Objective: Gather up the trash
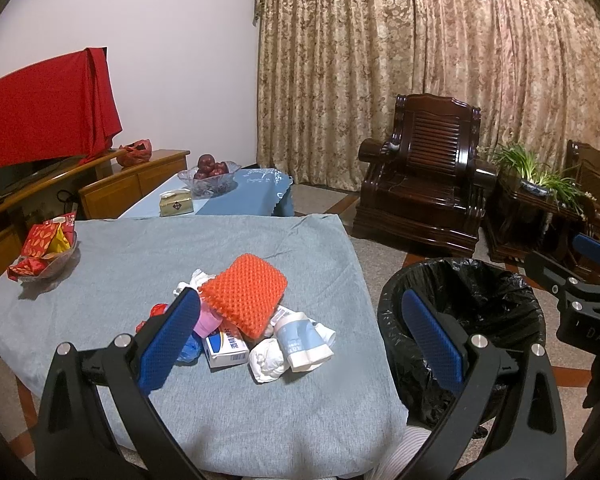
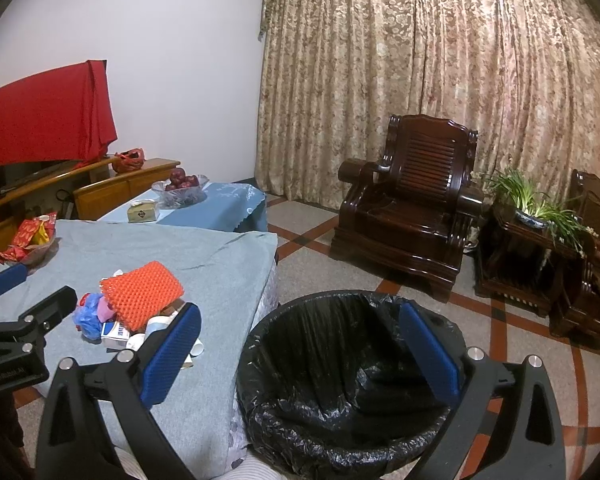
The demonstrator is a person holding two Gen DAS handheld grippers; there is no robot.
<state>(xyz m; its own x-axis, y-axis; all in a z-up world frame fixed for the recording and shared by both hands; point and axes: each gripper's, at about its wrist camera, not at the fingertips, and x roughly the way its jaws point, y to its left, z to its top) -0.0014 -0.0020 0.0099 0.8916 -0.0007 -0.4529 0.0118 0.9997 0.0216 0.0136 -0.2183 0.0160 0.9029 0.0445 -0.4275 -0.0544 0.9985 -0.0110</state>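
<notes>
patterned beige curtains (image 1: 440, 60) and a dark carved wooden armchair (image 1: 420, 184) at the back; nearer, a grey cloth-covered table (image 1: 240, 420) carrying the trash in one heap: an orange dimpled foam pad (image 1: 244, 294) on top, a white-and-blue cardboard box (image 1: 226, 350), crumpled white tissue wads (image 1: 268, 358), a pale blue-and-white paper cup on its side (image 1: 304, 340), scraps of pink and blue beneath. piled together, probably for one-by-one picking. round bin lined with a black plastic bag (image 2: 340, 380) standing on the floor just beside the table edge, close enough for a short carry, and seemingly empty (bottom lost in dark folds). left gripper (image 1: 300, 338) spread wide and holding nothing, aimed at the heap, apart from it. right gripper (image 2: 300, 354) likewise wide and empty, hanging over the bin mouth. lower items of the heap hidden under the pad; box print unreadable.
</notes>
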